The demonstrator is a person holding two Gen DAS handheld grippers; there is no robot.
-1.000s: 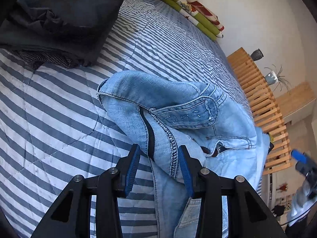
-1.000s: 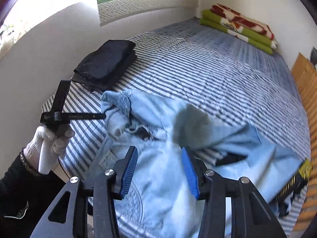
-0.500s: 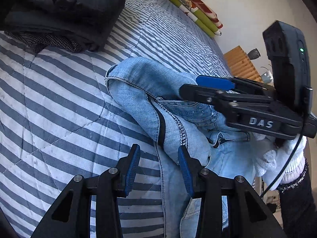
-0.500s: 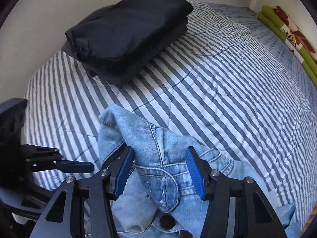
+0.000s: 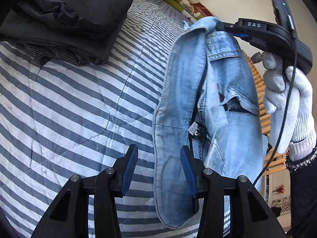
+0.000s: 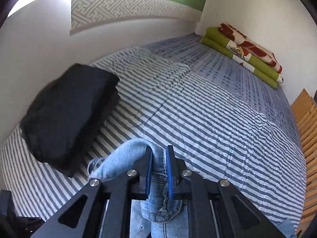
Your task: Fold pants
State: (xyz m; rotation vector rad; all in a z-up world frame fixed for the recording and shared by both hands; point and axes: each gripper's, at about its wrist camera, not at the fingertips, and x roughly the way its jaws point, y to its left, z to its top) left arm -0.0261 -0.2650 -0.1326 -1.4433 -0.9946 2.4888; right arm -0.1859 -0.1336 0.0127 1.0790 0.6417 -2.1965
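Light blue jeans [image 5: 182, 99] hang by their waistband above the striped bed cover [image 5: 69, 103]. My right gripper [image 5: 217, 26], held by a white-gloved hand [image 5: 287, 99], is closing at the top of the waistband. In the right wrist view its blue pads press a fold of denim [image 6: 158, 178] inside the right gripper [image 6: 159, 170]. My left gripper [image 5: 158, 170] is low in front and its jaws are opening. The hanging edge of the jeans passes between its pads, near the right one, without being pressed.
A pile of folded black clothes [image 5: 65, 17] lies on the bed to the left, also seen as the black pile [image 6: 67, 115]. A green and red folded blanket [image 6: 243, 55] lies at the far corner. Wooden slats [image 6: 305, 123] run along the bed's right side.
The right gripper came in from the right, shut on the waistband and raised it, so the jeans now hang instead of lying crumpled. The left gripper kept its place, its jaws slightly wider.
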